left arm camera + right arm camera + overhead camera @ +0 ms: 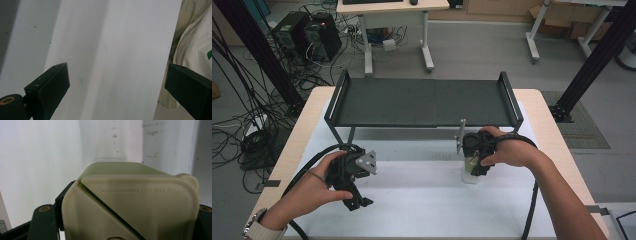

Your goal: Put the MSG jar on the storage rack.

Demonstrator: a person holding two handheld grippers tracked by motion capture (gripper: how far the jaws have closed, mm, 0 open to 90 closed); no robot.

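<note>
Right hand-held gripper [472,167] clamped on cream container [130,205], centre-right of high view, on white tabletop [422,200] | lid embossed "OPEN THE LID" with arrow | left hand-held gripper [116,87] lower left, jaws apart, empty

Wide open white mat [412,200] between the two grippers, nothing lying on it across the middle. The left gripper [357,200] hangs over bare mat, jaws spread, and in the left gripper view only blank mat sits between them, with the person's shirt [195,45] just off the near edge. At the back, the black shelf [422,102] spans the table on legs, with a low gap beneath it. On the right, the container [471,170] stands on the mat, close in front of the shelf, with the right gripper [474,155] around it, blocking that side.
</note>
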